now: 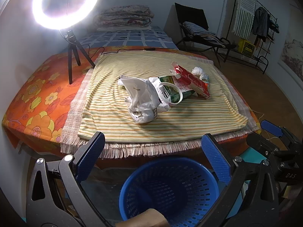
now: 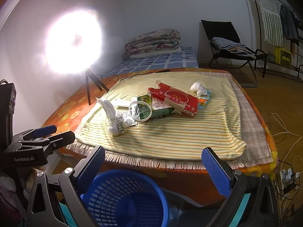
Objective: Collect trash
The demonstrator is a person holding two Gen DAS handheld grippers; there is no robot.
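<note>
Both claws — left (image 1: 153,152), right (image 2: 153,162) — gape wide, empty, above the bin (image 1: 168,191). Trash (image 1: 162,92) sits piled mid-counter (image 1: 28,98); grabbing the bag (image 1: 140,98) could drag neighbours off — they overlap.

Left tool (image 1: 153,155) spread wide above blue basket (image 1: 170,191) — trash pile (image 1: 162,92) on striped cloth (image 1: 151,117).
</note>
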